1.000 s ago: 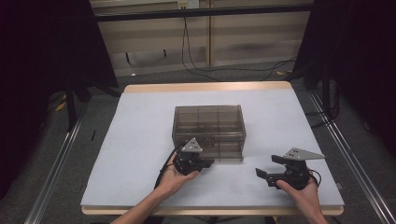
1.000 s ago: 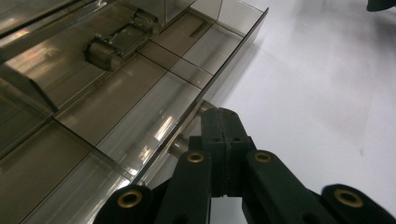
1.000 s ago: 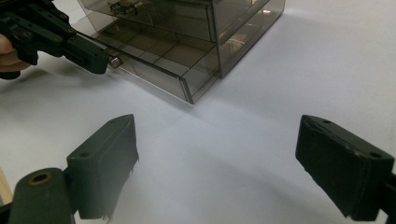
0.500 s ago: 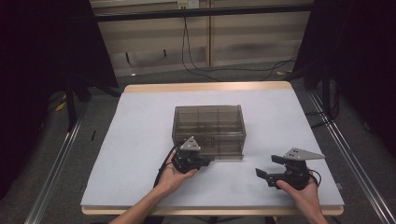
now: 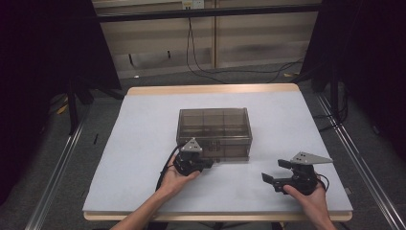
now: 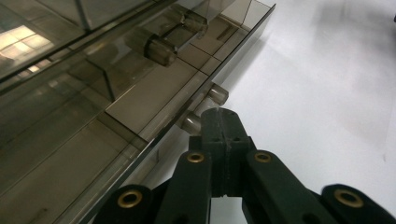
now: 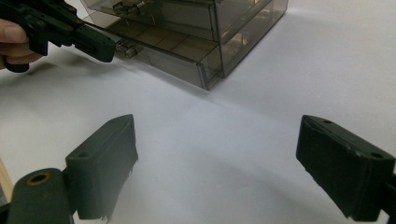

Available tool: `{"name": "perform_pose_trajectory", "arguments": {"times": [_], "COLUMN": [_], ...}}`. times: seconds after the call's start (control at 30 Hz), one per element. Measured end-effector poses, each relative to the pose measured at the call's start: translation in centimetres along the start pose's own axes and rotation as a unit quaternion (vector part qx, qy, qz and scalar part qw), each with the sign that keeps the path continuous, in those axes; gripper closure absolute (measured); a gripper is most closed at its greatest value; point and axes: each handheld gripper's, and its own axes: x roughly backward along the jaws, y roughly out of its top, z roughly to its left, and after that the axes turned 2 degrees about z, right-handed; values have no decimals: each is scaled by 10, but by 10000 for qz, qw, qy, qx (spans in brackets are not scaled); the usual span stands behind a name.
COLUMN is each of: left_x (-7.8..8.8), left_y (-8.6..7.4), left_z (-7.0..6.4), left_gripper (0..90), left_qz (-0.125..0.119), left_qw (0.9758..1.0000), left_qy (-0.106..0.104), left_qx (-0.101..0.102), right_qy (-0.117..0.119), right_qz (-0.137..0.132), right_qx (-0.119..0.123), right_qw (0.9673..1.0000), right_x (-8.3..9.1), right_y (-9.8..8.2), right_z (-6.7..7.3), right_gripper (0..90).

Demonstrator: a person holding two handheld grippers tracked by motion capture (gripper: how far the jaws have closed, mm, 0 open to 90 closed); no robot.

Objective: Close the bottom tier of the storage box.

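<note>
High view: a smoked, translucent drawer box (image 5: 214,132) sits at the centre of the frame on the white table (image 5: 139,143). Its long axis runs left to right across the picture, and its drawer fronts face the bottom edge, toward the person. The left gripper (image 5: 207,164) is at lower centre, held in the left hand (image 5: 176,178), pointing right and slightly up the frame, with its tip at the lower front edge of the box. The right gripper (image 5: 269,178) lies at lower right, well apart from the box, held in the right hand (image 5: 306,194) and pointing left.

Left gripper view: the jaws are clenched together at lower centre, pads meeting in a single seam. Their tip is against the clear drawer handle (image 6: 204,109) of the bottom drawer; only the two ends of the handle show on either side of the tip, so whether the pads pinch it cannot be told. The box front runs diagonally from lower left to upper right. A second handle (image 6: 170,35) sits on the drawer above.

Right gripper view: the jaws stand released, wide apart at lower left and lower right, with bare table between them. The box occupies the upper centre, one corner pointing down the frame. The left gripper enters from upper left with its tip at the bottom drawer's front.
</note>
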Motion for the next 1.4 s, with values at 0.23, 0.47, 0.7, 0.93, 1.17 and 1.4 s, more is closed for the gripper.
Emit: {"name": "perform_pose_trajectory", "arguments": {"times": [0.23, 0.47, 0.7, 0.93, 1.17, 1.4], "left_x": [1, 2, 2, 1, 2, 1], "left_y": [-1, -2, -2, -1, 0, 0], "left_z": [5, 7, 9, 12, 16, 19], "left_gripper": [900, 900, 900, 900, 900, 900], "left_qz": [33, -13, -82, -95, -121, -44], "left_qw": [10000, 10000, 9998, 9997, 9992, 9992], "left_qy": [25, 73, 134, 127, 260, 312], "left_qx": [30, 64, 121, 196, 272, 251], "right_qy": [3, 5, 11, 10, 2, 7], "right_qz": [-5, 8, 0, 22, -8, 2], "right_qx": [10, -5, 11, 13, -3, 4], "right_qw": [10000, 10000, 10000, 10000, 10000, 10000], "right_x": [0, 0, -1, -2, -1, -2], "right_y": [0, 0, 0, 1, 1, 1], "right_z": [0, 0, 0, -1, -1, -1], "right_gripper": [120, 120, 120, 120, 120, 120]}}
